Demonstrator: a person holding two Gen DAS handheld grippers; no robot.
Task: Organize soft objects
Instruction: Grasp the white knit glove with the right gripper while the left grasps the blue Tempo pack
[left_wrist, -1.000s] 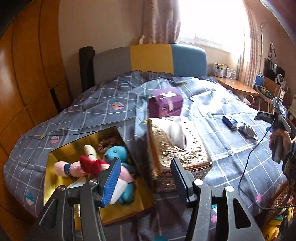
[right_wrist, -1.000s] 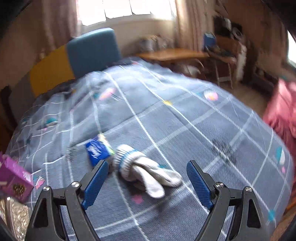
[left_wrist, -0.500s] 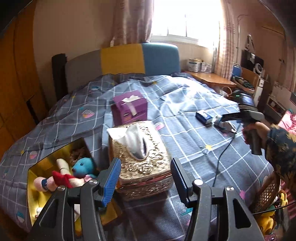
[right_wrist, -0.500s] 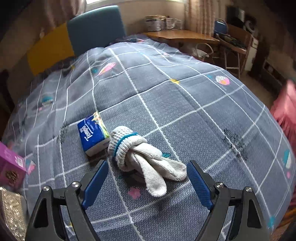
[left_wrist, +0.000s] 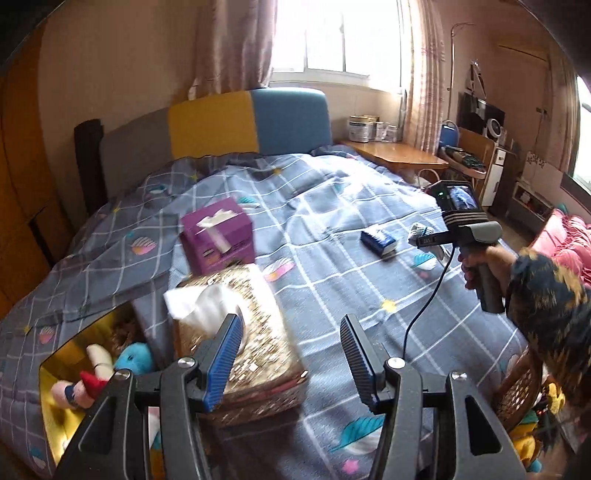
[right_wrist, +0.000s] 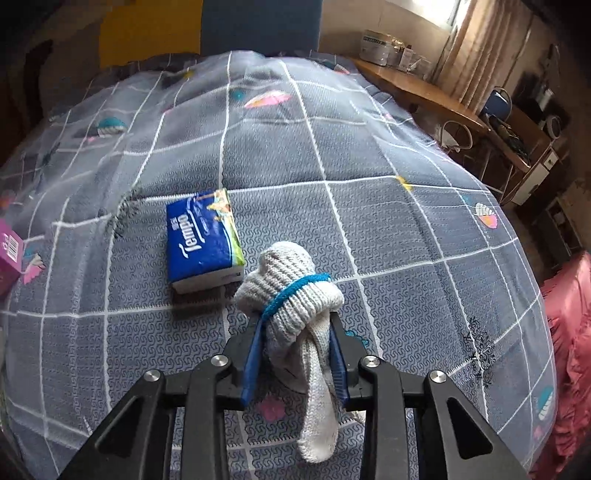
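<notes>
My right gripper (right_wrist: 295, 332) is shut on a grey knitted glove bundle (right_wrist: 291, 291) with a blue band, holding it just above the bed. A blue Tempo tissue pack (right_wrist: 203, 240) lies just to its left. In the left wrist view the right gripper (left_wrist: 424, 236) hovers over the bed's right side with the glove (left_wrist: 419, 230) at its tip and the tissue pack (left_wrist: 378, 242) beside it. My left gripper (left_wrist: 288, 354) is open and empty above a gold tissue box (left_wrist: 240, 332). A gold box (left_wrist: 74, 387) at lower left holds soft toys (left_wrist: 110, 369).
A purple tissue box (left_wrist: 218, 236) stands mid-bed behind the gold tissue box. A wicker basket (left_wrist: 517, 391) with toys sits at the bed's lower right. A wooden desk (left_wrist: 391, 151) and a pink cover (right_wrist: 569, 332) are on the right.
My right gripper moved down onto the glove bundle and closed on it. My left gripper swung right, away from the gold toy box, staying open.
</notes>
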